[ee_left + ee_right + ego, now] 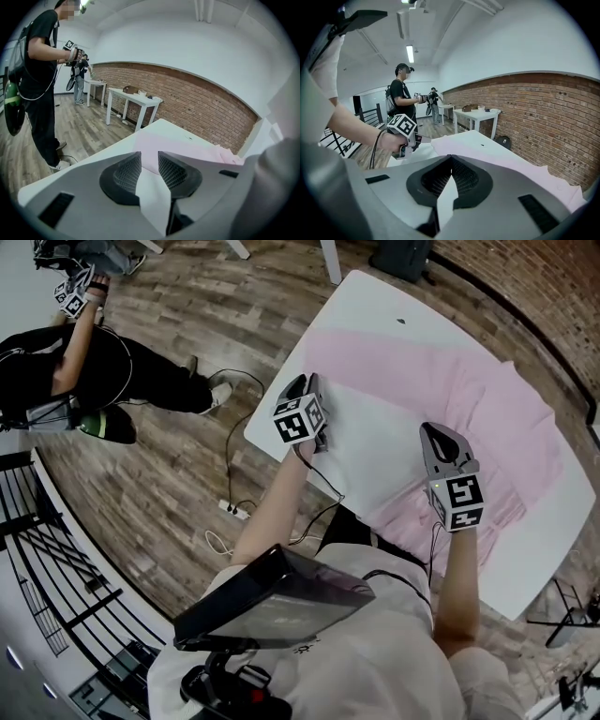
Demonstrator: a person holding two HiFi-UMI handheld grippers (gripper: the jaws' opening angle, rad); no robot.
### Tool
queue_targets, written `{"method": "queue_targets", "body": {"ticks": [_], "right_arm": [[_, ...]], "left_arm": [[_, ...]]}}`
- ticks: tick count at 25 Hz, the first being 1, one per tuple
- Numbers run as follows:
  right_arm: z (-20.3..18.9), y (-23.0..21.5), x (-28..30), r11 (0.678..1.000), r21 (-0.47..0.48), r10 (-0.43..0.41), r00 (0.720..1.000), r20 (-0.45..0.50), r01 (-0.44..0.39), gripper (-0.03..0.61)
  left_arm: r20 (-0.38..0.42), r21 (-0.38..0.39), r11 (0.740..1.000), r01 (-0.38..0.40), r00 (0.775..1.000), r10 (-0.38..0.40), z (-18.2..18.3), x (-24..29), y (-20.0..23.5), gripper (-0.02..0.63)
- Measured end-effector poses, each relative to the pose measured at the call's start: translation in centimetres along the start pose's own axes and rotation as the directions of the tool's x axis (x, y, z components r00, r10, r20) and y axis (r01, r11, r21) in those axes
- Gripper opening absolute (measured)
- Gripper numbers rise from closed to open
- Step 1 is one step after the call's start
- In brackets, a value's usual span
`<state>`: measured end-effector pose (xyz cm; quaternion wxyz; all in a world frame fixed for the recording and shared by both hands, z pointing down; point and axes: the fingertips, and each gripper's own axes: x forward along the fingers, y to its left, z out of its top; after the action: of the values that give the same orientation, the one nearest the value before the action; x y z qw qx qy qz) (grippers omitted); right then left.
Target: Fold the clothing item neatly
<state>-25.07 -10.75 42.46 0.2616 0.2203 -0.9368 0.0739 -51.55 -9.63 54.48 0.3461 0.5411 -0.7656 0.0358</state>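
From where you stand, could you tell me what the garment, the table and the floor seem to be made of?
Garment: thin matte pink cloth, perhaps cotton; it lies in soft creases.
Table: smooth white top, likely laminate or painted board; no grain.
Floor: brown planks with grain and seams; wood or wood-look vinyl, unclear.

Pink garment (441,418), spread flat, rumpled, on white table (375,296)

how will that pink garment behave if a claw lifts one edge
Probably floppy: the pink garment lies flat with soft ruffles at one edge, so a lifted edge should sag. Likely light, being thin cloth. Pushed, it may bunch on the smooth white table.
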Motion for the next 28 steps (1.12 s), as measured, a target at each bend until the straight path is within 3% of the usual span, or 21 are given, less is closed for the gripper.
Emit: {"method": "queue_targets", "body": {"ticks": [5, 11, 19, 24, 28], "right_arm": [[-0.2, -0.5, 0.8, 1.000, 0.005, -0.017, 1.000, -0.015, 0.017, 0.005], [-0.1, -0.8, 1.3, 0.999, 0.015, -0.032, 0.999, -0.023, 0.033, 0.005], [-0.3, -1.3, 1.2, 0.998, 0.034, -0.052, 0.998, -0.019, 0.053, 0.005], [-0.9, -1.7, 0.7, 0.997, 0.045, -0.062, 0.998, -0.025, 0.063, 0.005], [-1.1, -1.9, 0.5, 0.997, 0.049, -0.065, 0.998, -0.023, 0.066, 0.005]], "left_arm": [[-0.033, -0.095, 0.995, 0.001, 0.999, -0.004, -0.4, 1.3, 1.1, 0.118], [-0.048, -0.116, 0.993, 0.009, 0.999, -0.014, -0.1, 2.1, 1.3, 0.123], [-0.090, -0.231, 0.973, -0.020, 0.996, -0.001, -0.9, 3.2, 2.0, 0.123], [-0.121, -0.245, 0.969, -0.036, 0.993, 0.006, -1.0, 3.5, 2.4, 0.120], [-0.131, -0.216, 0.975, -0.054, 0.991, 0.026, -0.9, 3.5, 2.6, 0.002]]}}
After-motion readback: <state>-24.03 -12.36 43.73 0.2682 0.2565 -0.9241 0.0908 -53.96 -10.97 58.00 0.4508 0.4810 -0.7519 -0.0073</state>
